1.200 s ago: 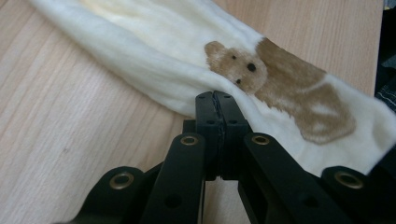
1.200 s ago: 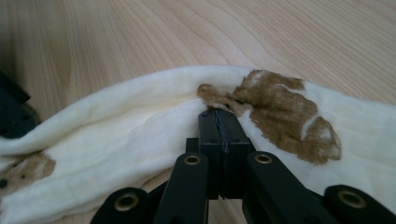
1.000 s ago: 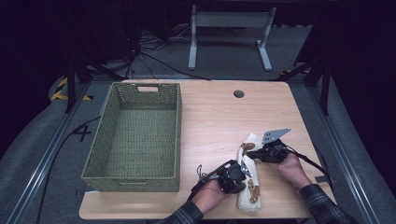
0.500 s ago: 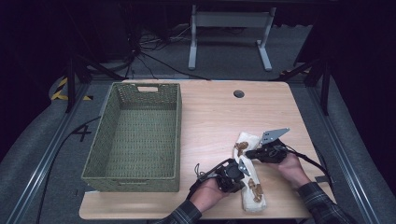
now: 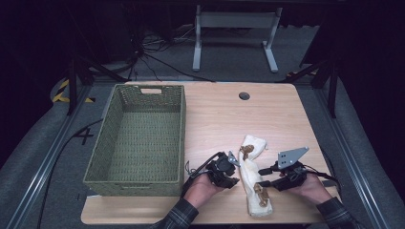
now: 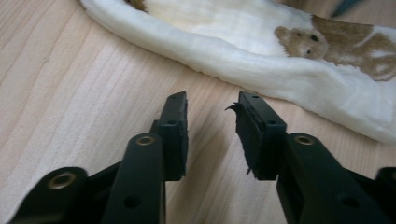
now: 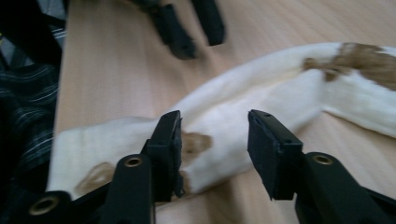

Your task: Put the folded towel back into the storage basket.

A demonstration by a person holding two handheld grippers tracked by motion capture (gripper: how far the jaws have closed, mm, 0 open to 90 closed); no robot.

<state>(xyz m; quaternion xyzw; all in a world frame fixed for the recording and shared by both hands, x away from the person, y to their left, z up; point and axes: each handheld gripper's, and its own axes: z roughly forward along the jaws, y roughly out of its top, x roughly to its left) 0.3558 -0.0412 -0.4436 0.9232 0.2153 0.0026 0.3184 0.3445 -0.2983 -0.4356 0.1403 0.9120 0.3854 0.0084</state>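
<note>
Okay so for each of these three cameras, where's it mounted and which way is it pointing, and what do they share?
High view: fixed above the person's side, looking forward and down at the table, green basket and cream cloth; both forearms, left gripper and right gripper show.
Left gripper view: rides the left gripper, jaws apart above bare wood, facing the cloth's edge.
Right gripper view: rides the right gripper, jaws apart over the cloth; a plaid sleeve shows.
Shared: the cloth.

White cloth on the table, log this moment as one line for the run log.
white cloth: flat on table, released | left gripper: jaws just opened, empty | right gripper: jaws just opened, cloth behind | basket: empty
</note>
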